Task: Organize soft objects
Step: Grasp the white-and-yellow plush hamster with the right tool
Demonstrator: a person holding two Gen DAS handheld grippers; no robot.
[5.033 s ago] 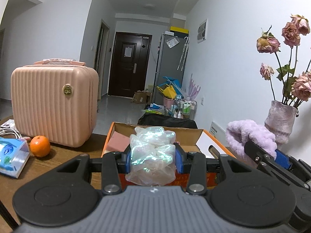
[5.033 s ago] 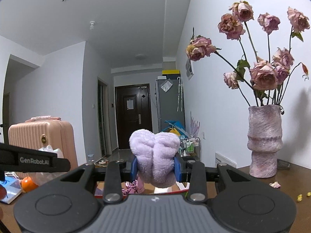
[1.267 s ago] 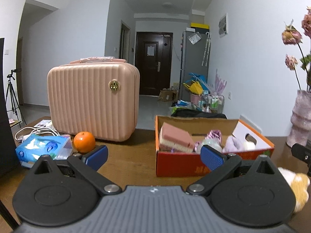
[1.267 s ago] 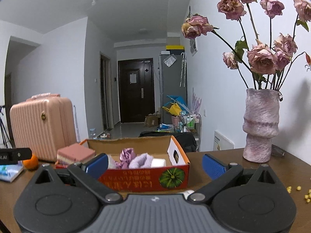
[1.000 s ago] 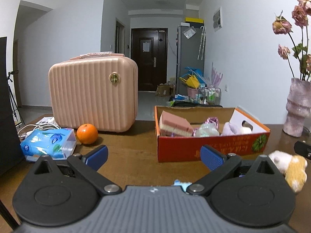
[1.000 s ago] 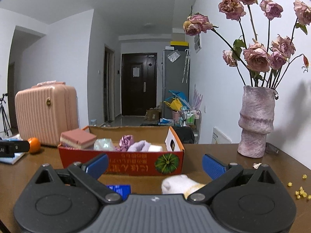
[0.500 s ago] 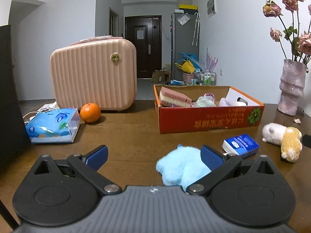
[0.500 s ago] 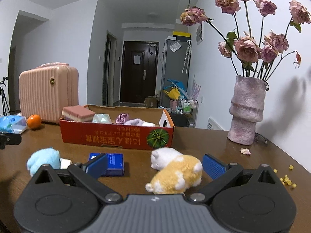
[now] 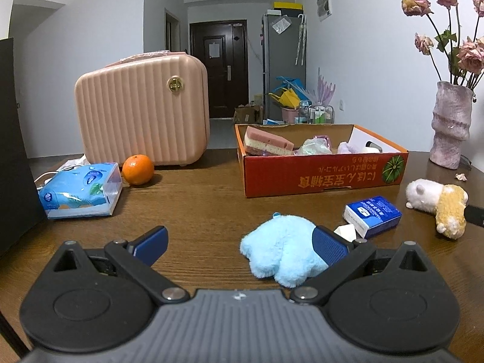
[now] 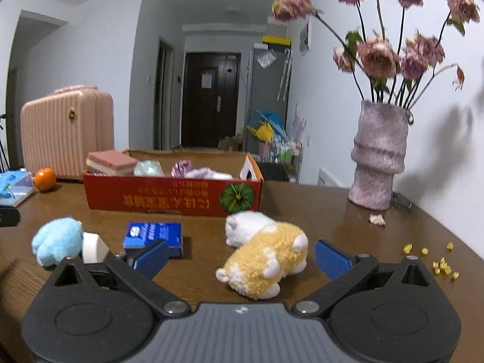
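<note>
Left tongs (image 9: 240, 242) spread wide, empty; fluffy light-blue plush toy (image 9: 282, 252) on brown wooden counter (image 9: 196, 205) against right pad. Right tongs (image 10: 242, 255) spread wide around yellow-and-white plush animal (image 10: 263, 257), not touching. Red cardboard box (image 10: 172, 198) far behind.

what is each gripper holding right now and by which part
Nothing. The left gripper is open beside the blue plush; the right gripper is open around the yellow plush, not gripping.

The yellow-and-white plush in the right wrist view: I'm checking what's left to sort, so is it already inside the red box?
No, the yellow-and-white plush lies on the table in front of the red box.
</note>
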